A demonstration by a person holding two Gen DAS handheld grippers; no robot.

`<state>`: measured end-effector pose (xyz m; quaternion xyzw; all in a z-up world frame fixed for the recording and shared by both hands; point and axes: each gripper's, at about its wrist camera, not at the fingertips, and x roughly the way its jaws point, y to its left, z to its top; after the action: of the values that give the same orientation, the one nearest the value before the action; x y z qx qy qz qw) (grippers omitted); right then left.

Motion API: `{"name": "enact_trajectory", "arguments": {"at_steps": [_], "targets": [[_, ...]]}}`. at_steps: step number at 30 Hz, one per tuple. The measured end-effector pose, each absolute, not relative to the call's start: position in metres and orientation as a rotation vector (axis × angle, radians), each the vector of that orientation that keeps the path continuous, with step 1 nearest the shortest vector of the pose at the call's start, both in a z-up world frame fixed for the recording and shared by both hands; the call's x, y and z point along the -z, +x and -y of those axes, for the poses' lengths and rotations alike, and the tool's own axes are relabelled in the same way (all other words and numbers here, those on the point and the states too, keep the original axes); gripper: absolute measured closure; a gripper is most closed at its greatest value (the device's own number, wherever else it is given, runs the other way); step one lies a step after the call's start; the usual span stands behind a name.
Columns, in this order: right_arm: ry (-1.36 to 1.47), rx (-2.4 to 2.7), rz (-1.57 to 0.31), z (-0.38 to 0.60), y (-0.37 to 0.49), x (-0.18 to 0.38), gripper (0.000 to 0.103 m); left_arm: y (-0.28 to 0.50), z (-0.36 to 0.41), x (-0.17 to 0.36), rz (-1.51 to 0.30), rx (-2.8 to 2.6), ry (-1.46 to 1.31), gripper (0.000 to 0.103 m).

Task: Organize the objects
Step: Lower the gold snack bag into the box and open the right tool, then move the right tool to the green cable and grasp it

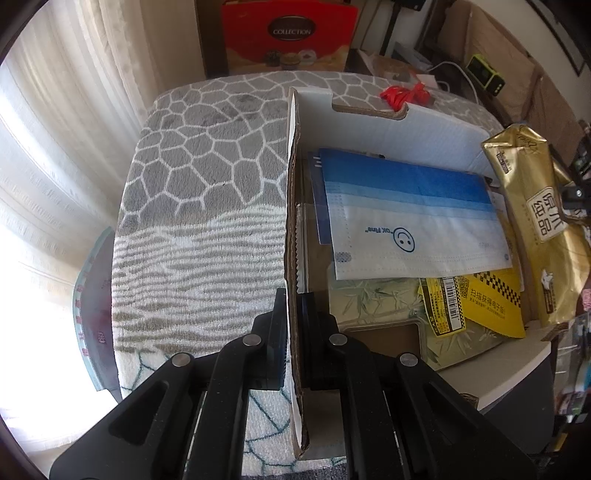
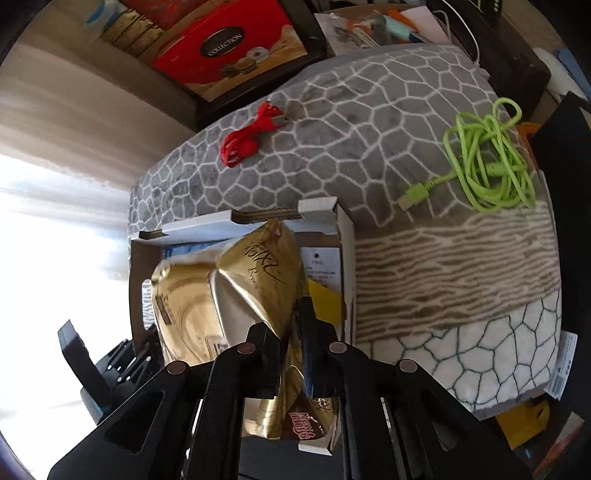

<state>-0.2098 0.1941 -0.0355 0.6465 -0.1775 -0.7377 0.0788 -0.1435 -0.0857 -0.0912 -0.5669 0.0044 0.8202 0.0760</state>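
Note:
A shallow cardboard box [image 1: 369, 107] lies on a patterned grey and white blanket [image 1: 207, 184]. My left gripper [image 1: 293, 306] is shut on the box's left wall. Inside lie a blue and white mask packet [image 1: 413, 221], a yellow leaflet [image 1: 491, 299] and a green bamboo-print packet [image 1: 373, 302]. A gold foil bag [image 2: 255, 280] hangs over the box [image 2: 343, 229], pinched at its edge by my right gripper [image 2: 290, 317], which is shut on it. The same gold bag [image 1: 535, 221] shows at the box's right side in the left wrist view.
A red coiled cable [image 2: 247, 136] and a green cable [image 2: 487, 162] lie on the blanket [image 2: 369, 122] beyond the box. A red tin [image 1: 291, 33] leans at the back. Cluttered shelves and a green clock [image 1: 485, 75] stand at the right. Curtains hang at the left.

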Motion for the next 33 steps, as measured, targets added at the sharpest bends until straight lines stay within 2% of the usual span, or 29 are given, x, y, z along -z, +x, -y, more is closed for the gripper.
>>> {"name": "enact_trajectory", "arguments": {"at_steps": [4, 10, 11, 12, 13, 16, 19, 22, 27, 33], "targets": [[1.984, 2.190, 0.446, -0.193, -0.204, 0.043, 0.084, -0.144, 0.086, 0.091, -0.007, -2.457, -1.700, 0.097], [1.919, 2.264, 0.101, -0.170, -0.196, 0.028, 0.080, -0.145, 0.087, 0.091, -0.002, -2.458, -1.699, 0.097], [1.911, 2.263, 0.065, -0.169, -0.194, 0.025, 0.075, -0.146, 0.088, 0.091, -0.001, -2.458, -1.698, 0.097], [1.898, 2.266, 0.025, -0.168, -0.194, 0.020, 0.062, -0.146, 0.088, 0.092, -0.001, -2.457, -1.698, 0.097], [1.865, 2.282, 0.005, -0.169, -0.194, 0.014, 0.056, -0.146, 0.088, 0.092, -0.002, -2.457, -1.698, 0.097], [1.769, 2.347, -0.081, -0.176, -0.196, -0.010, 0.056, -0.146, 0.088, 0.092, -0.008, -2.460, -1.698, 0.097], [1.751, 2.377, -0.067, -0.196, -0.206, -0.024, 0.049, -0.145, 0.087, 0.093, -0.011, -2.461, -1.697, 0.097], [1.762, 2.419, -0.078, -0.219, -0.218, -0.029, 0.047, -0.145, 0.087, 0.093, -0.006, -2.462, -1.697, 0.097], [1.779, 2.479, -0.077, -0.263, -0.236, -0.020, 0.039, -0.145, 0.088, 0.093, 0.019, -2.467, -1.696, 0.097], [1.777, 2.557, -0.009, -0.315, -0.253, 0.005, 0.038, -0.145, 0.088, 0.094, 0.019, -2.472, -1.689, 0.097]]}}
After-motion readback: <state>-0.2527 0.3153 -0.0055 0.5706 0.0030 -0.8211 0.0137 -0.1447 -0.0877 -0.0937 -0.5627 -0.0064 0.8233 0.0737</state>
